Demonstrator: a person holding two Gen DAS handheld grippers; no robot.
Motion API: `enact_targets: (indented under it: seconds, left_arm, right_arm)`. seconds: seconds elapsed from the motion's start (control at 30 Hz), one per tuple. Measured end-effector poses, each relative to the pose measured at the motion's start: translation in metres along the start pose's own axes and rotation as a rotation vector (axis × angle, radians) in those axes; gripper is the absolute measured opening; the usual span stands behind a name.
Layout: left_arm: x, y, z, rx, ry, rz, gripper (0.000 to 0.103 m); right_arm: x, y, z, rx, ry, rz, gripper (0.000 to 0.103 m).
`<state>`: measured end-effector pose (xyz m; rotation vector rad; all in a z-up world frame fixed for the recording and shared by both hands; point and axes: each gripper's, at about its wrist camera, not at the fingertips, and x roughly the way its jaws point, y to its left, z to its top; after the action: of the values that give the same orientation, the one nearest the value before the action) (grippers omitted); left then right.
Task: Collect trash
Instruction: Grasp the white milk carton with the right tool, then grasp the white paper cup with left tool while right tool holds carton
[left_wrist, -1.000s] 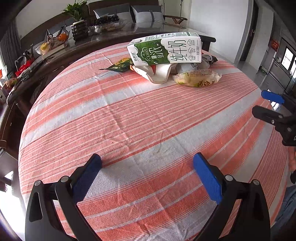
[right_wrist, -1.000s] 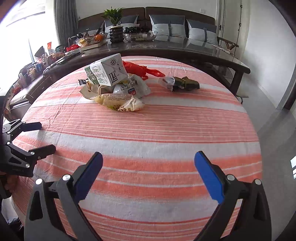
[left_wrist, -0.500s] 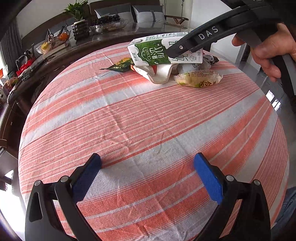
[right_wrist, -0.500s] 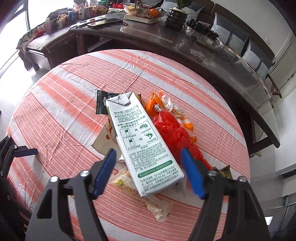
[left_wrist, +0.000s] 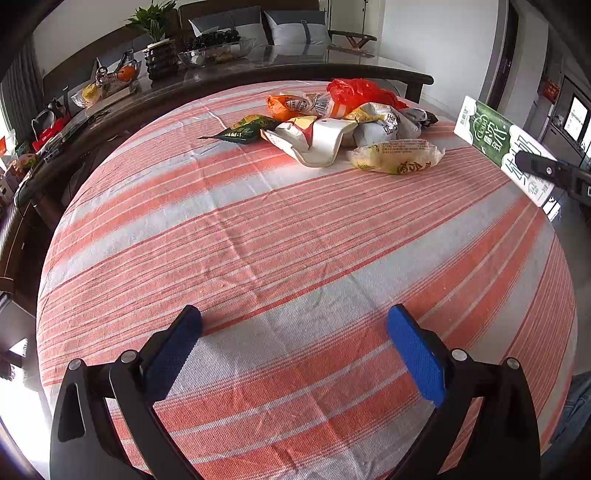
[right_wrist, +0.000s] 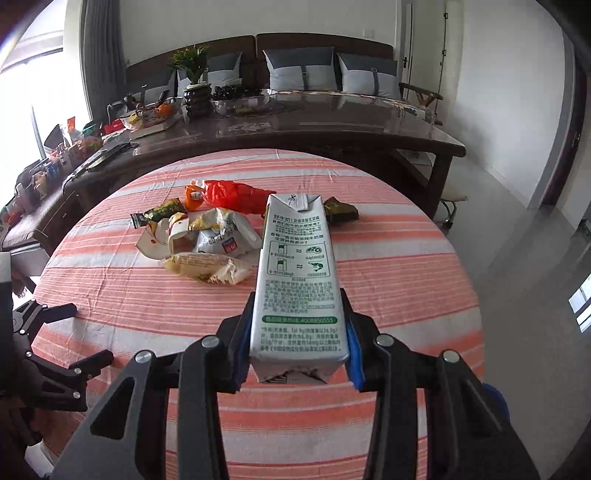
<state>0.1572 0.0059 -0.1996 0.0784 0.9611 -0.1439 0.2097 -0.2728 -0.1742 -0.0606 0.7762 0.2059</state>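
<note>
2 hand-held grippers work over a round table (left_wrist: 295, 229) covered by an orange-and-white striped cloth. Right gripper (right_wrist: 299, 343): its jaws have just been closing and now clamp the near end of a green-and-white milk carton (right_wrist: 295, 280), 1 blue pad pressed against each long side; the carton points away from the camera and is held clear of the cloth. In the left wrist view the same carton (left_wrist: 495, 136) appears at the far right, off the table edge, with a black finger across its label. Left gripper (left_wrist: 295, 343): jaws spread wide with nothing between the blue pads, hovering over bare cloth at the near side of the table.

Remaining trash lies in 1 loose heap at the far side of the table: a red plastic bag (left_wrist: 358, 90), an orange packet (left_wrist: 288, 105), a dark green wrapper (left_wrist: 240, 131), a crushed white paper carton (left_wrist: 317, 142), a silver-white bag (left_wrist: 388, 127) and a pale yellow snack packet (left_wrist: 397, 157) nearest the camera. 1 further dark wrapper (right_wrist: 341, 211) lies just right of the heap; its print is too small to read. Beyond stands a dark wooden table (left_wrist: 332, 61).
</note>
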Motion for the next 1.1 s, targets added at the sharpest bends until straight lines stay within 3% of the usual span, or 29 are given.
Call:
enact_targets:
  seconds: [0.1, 0.17, 0.3, 0.37, 0.47, 0.6, 0.67, 0.7, 0.77, 0.8, 0.9, 1.1]
  left_arm:
    - [0.0, 0.0, 0.0, -0.001, 0.0, -0.002, 0.099]
    - [0.0, 0.0, 0.001, -0.003, -0.001, -0.004, 0.099]
    - [0.0, 0.001, 0.006, -0.012, -0.012, -0.043, 0.099]
    - [0.004, 0.006, 0.019, -0.039, -0.029, -0.117, 0.099]
    - [0.013, 0.017, 0.048, -0.118, -0.074, -0.13, 0.098]
    - [0.04, 0.025, 0.083, -0.212, -0.053, -0.142, 0.074]
    - [0.051, 0.024, 0.093, -0.226, -0.048, -0.13, 0.069]
    - [0.055, 0.024, 0.097, -0.233, -0.047, -0.113, 0.061]
    - [0.058, 0.025, 0.101, -0.244, -0.057, -0.105, 0.034]
    - [0.06, 0.027, 0.101, -0.254, -0.049, -0.135, 0.009]
    - [0.054, 0.037, 0.094, -0.278, -0.059, -0.194, 0.004]
    - [0.018, 0.055, 0.055, -0.16, 0.01, -0.256, 0.003]
  right_arm:
    - [0.013, -0.006, -0.032, 0.052, 0.026, -0.025, 0.045]
    - [0.015, -0.006, -0.044, 0.1, 0.038, -0.019, 0.09]
    - [0.007, -0.001, -0.056, 0.145, 0.016, -0.002, 0.091]
    - [0.008, 0.003, -0.058, 0.146, 0.026, -0.001, 0.091]
    - [0.008, 0.01, -0.058, 0.134, 0.033, -0.03, 0.091]
    - [0.017, 0.017, -0.058, 0.09, 0.076, -0.058, 0.091]
    - [0.019, 0.016, -0.058, 0.096, 0.088, -0.062, 0.091]
    - [0.02, 0.014, -0.059, 0.107, 0.09, -0.063, 0.091]
    - [0.02, 0.008, -0.059, 0.134, 0.091, -0.054, 0.091]
    - [0.02, 0.005, -0.06, 0.149, 0.092, -0.048, 0.091]
    - [0.02, -0.001, -0.061, 0.184, 0.093, -0.036, 0.091]
    - [0.018, 0.0, -0.061, 0.183, 0.091, -0.041, 0.091]
